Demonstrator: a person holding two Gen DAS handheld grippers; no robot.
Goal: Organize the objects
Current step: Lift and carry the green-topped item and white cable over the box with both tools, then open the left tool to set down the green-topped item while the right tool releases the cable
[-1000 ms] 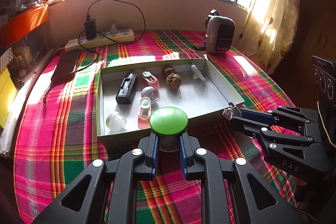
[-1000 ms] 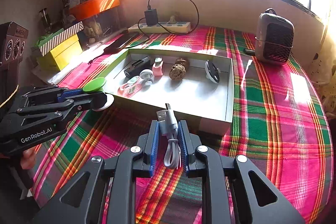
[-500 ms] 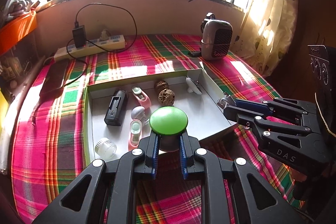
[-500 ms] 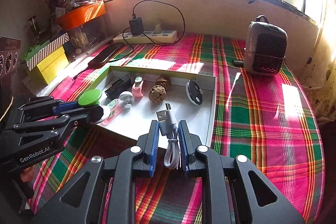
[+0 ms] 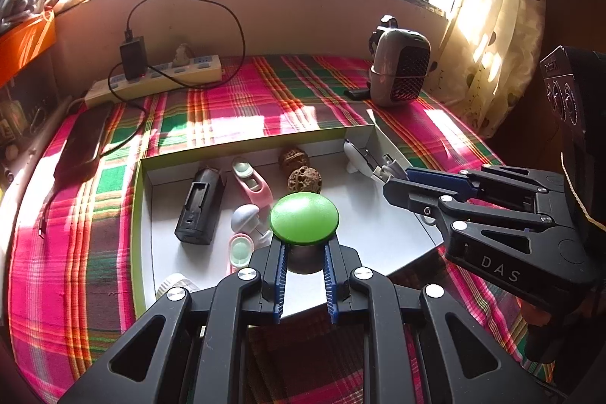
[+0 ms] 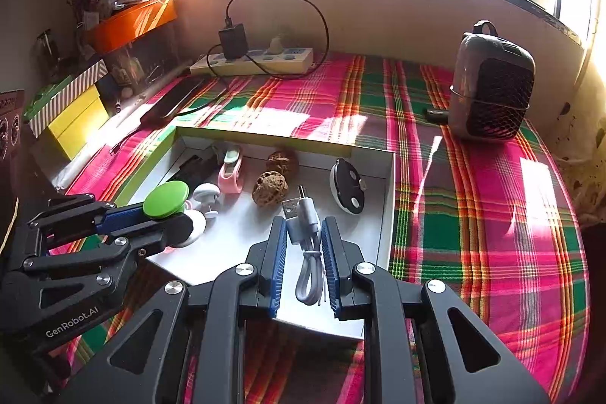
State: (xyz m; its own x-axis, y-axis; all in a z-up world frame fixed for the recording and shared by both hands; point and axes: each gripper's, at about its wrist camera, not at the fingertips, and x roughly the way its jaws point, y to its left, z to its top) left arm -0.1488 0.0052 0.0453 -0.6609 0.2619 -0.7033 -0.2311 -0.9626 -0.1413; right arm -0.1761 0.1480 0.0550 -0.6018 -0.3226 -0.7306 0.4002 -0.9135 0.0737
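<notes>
- Left gripper (image 5: pixel 304 254) pinching a green-capped jar (image 5: pixel 304 218) between its blue fingers (image 5: pixel 278 267), held over the near part of the box (image 5: pixel 261 139).
- Right gripper (image 6: pixel 303 248) pinching a folded grey cable (image 6: pixel 305 226), plugs poking out past the fingertips, loop hanging back between the fingers (image 6: pixel 278 252); held over the box's near right part.
- In the left view, right gripper seen at 3 o'clock, tips over the box's right wall; in the right view, left gripper at 9 o'clock with the jar.
- Open shallow box with white floor and green-edged walls, lying on the desk (image 5: pixel 246 89) under a pink-and-green plaid cloth.
- Inside the box, left view: black battery holder (image 5: pixel 199 205) at 9 o'clock of the jar; pink case (image 5: pixel 252 182) at 11 o'clock; two walnuts (image 5: pixel 299 169) at 12 o'clock, just beside each other; white knob (image 5: pixel 246 216) just left of the jar; second pink case (image 5: pixel 238 248) at 8 o'clock; clear round lid (image 5: pixel 176 284) near the front left corner.
- Black-and-white oval gadget (image 6: pixel 346 186) near the box's right wall, at 1 o'clock of the cable.
- Small heater (image 6: pixel 492 86) at 2 o'clock on the desk, well apart from the box.
- Power strip (image 5: pixel 159 78) with a black charger plugged in at 11 o'clock by the wall; dark phone (image 5: pixel 81 146) at 9 o'clock, left of the box.
- Orange planter (image 6: pixel 132 21) and yellow boxes (image 6: pixel 77 120) on the far left, off the cloth.
</notes>
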